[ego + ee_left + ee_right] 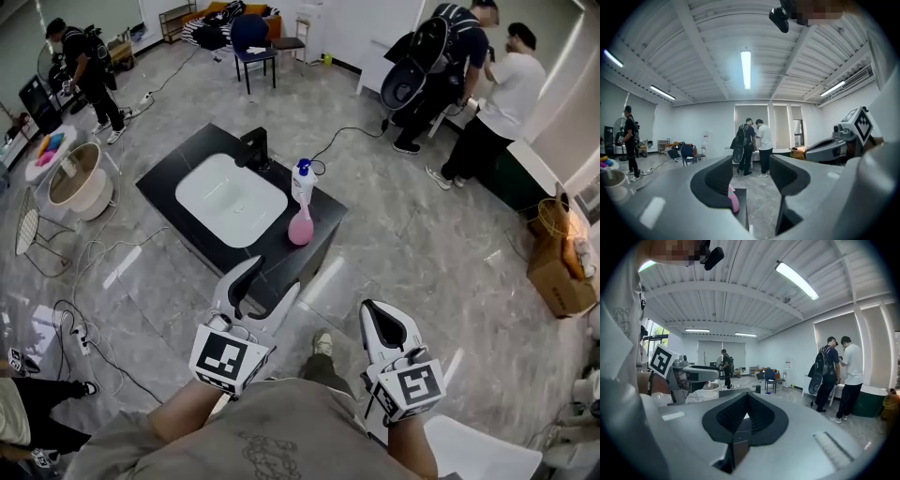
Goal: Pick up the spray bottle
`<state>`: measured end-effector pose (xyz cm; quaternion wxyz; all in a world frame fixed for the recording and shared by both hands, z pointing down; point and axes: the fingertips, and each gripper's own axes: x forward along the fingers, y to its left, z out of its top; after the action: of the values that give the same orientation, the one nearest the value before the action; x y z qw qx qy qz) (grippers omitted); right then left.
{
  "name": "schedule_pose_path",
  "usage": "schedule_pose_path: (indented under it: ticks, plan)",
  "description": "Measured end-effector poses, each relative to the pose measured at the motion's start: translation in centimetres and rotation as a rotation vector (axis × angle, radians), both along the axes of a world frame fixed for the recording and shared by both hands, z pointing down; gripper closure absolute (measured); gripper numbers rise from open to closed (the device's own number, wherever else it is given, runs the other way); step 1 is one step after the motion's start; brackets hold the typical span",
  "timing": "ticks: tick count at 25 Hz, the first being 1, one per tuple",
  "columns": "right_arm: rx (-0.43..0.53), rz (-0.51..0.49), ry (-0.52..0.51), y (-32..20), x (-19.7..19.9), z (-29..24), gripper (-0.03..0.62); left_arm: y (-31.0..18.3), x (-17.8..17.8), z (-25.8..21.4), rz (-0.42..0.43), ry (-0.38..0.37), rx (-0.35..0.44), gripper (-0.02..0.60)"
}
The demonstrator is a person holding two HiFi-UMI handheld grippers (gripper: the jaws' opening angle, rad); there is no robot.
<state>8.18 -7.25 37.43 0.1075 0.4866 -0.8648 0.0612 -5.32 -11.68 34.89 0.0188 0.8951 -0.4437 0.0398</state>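
The approach was judged to be in hand. The pink spray bottle with a white trigger head [301, 214] was seen upright on the black surface [187, 159], at 12 o'clock from the grippers and untouched. The left gripper [264, 286] was held spread and the right gripper [384, 323] pressed together, empty. A forward reach was judged needed.

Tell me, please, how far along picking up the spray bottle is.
Nothing is done yet: the spray bottle stands upright on the black sink counter, untouched. In hand: the left gripper is open and empty, short of the bottle; the right gripper is shut. Left: reach, close on the bottle and lift.
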Motion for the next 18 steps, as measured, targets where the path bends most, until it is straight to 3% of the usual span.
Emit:
schedule_pose_path:
  ticks: [18]
  plan:
    - [-0.010, -0.226, -0.033, -15.3, 7.4, 1.1, 0.566, -12.1, 6.2, 2.4, -0.234, -0.044, -0.067, 0.347]
